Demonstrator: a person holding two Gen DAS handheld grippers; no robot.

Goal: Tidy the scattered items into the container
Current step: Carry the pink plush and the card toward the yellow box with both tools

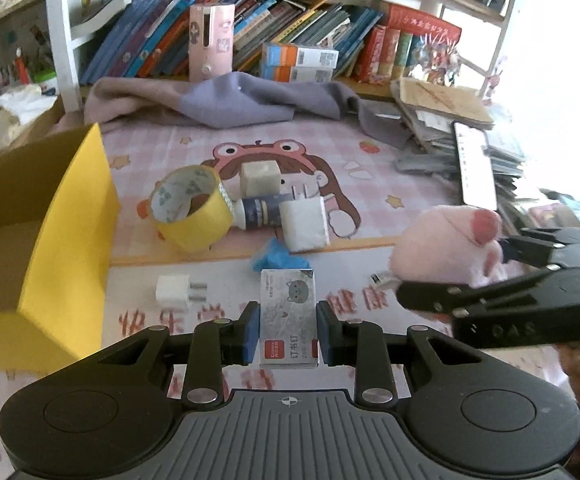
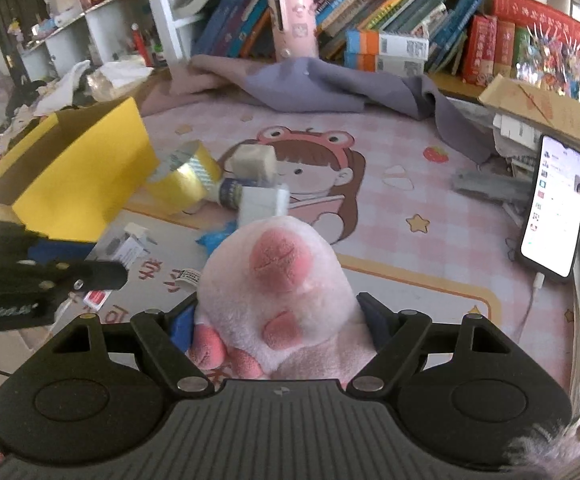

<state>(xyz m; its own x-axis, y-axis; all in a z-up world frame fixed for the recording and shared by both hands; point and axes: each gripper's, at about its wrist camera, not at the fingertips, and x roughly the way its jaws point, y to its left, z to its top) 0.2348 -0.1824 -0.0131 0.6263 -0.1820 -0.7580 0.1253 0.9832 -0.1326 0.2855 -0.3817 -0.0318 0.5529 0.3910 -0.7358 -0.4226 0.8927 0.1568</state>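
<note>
My left gripper point(image 1: 288, 330) is shut on a small staple box point(image 1: 288, 312) with a cat picture, just above the desk mat. My right gripper point(image 2: 278, 320) is shut on a pink plush pig point(image 2: 278, 288), which also shows in the left wrist view point(image 1: 445, 244) at the right. The yellow cardboard box point(image 1: 62, 240) stands open at the left, also in the right wrist view point(image 2: 78, 176). On the mat lie a yellow tape roll point(image 1: 190, 212), a beige cube point(image 1: 260, 178), a dark tube point(image 1: 260, 212), a white block point(image 1: 305, 224), a white plug point(image 1: 174, 292) and a blue wrapper point(image 1: 272, 256).
A grey cloth point(image 1: 226, 100) lies at the back before a shelf of books point(image 1: 250, 36). A lit phone point(image 2: 553, 208) leans on a stack of papers point(image 1: 449, 120) at the right, with a cable below it. Clutter sits left of the box.
</note>
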